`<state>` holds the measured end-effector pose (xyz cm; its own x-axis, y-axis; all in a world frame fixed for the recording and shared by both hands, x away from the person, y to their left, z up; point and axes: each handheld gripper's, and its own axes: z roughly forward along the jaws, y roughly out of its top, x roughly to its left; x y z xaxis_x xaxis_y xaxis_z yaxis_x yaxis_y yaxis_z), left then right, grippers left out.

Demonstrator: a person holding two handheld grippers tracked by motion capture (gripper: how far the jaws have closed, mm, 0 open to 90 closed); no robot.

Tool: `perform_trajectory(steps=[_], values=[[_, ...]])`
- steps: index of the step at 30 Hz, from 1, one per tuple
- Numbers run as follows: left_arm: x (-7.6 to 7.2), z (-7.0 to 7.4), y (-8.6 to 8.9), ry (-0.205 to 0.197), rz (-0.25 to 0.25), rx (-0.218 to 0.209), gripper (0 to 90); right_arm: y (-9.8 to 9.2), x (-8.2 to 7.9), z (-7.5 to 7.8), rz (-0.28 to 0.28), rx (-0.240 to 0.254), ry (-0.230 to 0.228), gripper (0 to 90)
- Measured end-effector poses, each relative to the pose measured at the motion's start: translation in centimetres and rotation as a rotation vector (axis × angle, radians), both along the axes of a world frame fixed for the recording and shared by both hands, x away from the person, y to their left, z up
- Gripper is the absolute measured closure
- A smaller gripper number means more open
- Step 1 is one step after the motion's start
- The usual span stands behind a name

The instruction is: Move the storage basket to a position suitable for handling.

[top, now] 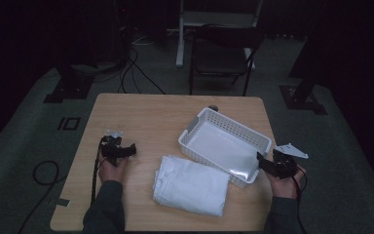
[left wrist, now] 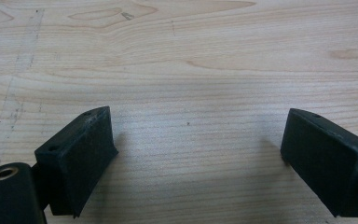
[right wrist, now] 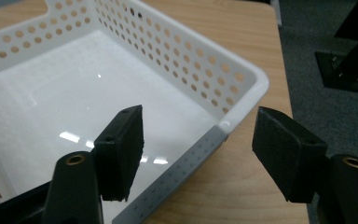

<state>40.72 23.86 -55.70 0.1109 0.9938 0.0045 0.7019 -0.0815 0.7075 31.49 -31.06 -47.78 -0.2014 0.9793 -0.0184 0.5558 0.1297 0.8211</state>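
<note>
High view gives me the layout: a folded white cloth [top: 191, 185] lies near the counter's [top: 141, 112] front edge, about midway along it, and a white perforated basket [top: 268, 145] sits just behind it toward the right edge, angled, its near wall almost touching the cloth. The basket is empty.

My left gripper [top: 119, 148] hovers over bare wood toward the left edge, well apart from the cloth; in the left gripper view its jaws stand wide with nothing but counter grain between them. My right gripper [top: 276, 165] is at the basket's near right corner. In the right gripper view the right gripper [right wrist: 198, 149] has its jaws apart, straddling the basket's rim [right wrist: 186, 168] at that corner, one jaw over the inside and one outside, neither pressing on it as far as I can tell.

I judge the work barely begun: the cloth lies untouched and still folded, nothing is in the basket, nothing is gripped. Probably left: steady the basket, pick up the cloth, and place it inside.
</note>
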Motion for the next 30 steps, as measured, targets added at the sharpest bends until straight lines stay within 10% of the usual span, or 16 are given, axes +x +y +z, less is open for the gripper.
perform_trajectory(steps=[30], values=[[0.0, 0.0, -0.1, 0.0, -0.008, 0.003, 9.2, 0.6, -0.2, -1.9, -0.02, 0.058, 0.088, 44.1]])
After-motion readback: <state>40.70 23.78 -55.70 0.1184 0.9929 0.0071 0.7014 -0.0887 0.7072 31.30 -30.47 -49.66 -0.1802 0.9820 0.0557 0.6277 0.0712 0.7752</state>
